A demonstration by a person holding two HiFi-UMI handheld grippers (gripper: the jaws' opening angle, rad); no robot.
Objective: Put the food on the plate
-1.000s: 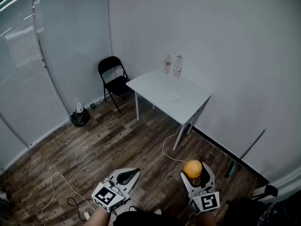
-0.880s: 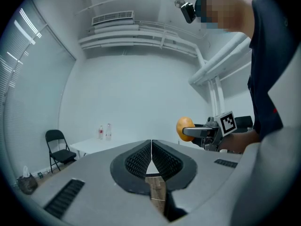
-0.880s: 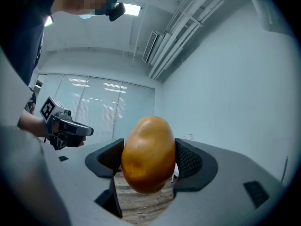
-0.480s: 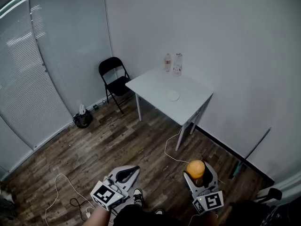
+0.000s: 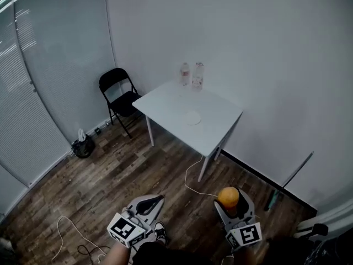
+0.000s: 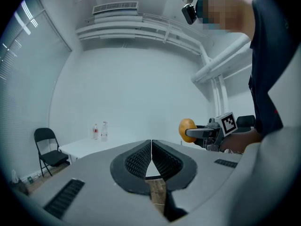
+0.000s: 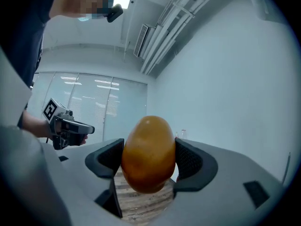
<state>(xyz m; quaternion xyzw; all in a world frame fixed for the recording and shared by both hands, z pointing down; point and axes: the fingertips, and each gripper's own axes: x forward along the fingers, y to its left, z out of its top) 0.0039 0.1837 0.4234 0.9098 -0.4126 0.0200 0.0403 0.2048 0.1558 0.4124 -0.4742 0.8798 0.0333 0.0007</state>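
My right gripper point(image 5: 229, 199) point(image 7: 148, 160) is shut on an orange egg-shaped fruit point(image 5: 228, 196) point(image 7: 148, 153), held low at the bottom right of the head view. My left gripper point(image 5: 148, 203) point(image 6: 151, 157) is shut with nothing between its jaws, at the bottom left. A small white plate point(image 5: 192, 117) lies on the white table point(image 5: 215, 131) across the room, far from both grippers. From the left gripper view the fruit point(image 6: 186, 129) shows in the right gripper point(image 6: 207, 133).
Two water bottles point(image 5: 191, 75) stand at the table's far edge by the wall. A black folding chair point(image 5: 117, 95) stands left of the table. White cables point(image 5: 194, 175) lie on the wooden floor. A long rod point(image 5: 289, 179) leans on the wall at right.
The head view has shifted, so the table and chair now sit further left in the frame. Both grippers keep their places and the fruit stays clamped.
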